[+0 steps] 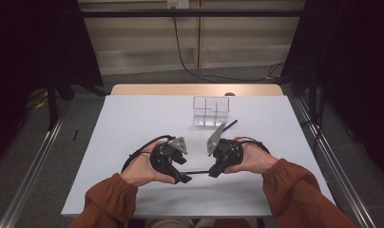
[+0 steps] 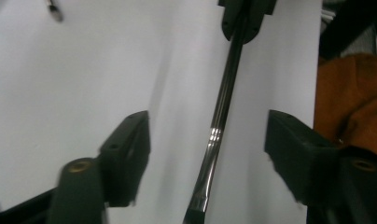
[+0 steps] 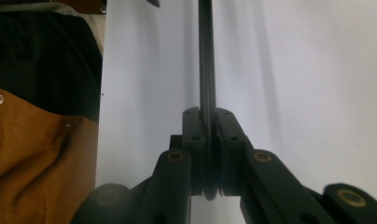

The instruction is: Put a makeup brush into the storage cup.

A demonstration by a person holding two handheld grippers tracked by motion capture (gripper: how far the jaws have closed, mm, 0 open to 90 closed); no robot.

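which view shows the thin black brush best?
Left gripper view: the thin black brush runs lengthwise, with its silver ferrule in frame. Right gripper view has its handle edge-on in the shut right claw. High view: a thin line.

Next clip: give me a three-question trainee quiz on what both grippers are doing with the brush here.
1. True or false: the right gripper is clamped on the thin dark brush.
2. The left gripper's jaws stand: A) pressed on the brush, B) apart with the brush between them, C) closed on nothing.
3. What clear thing stands on the table beyond the hands?

Key
1. True.
2. B.
3. A divided clear container.
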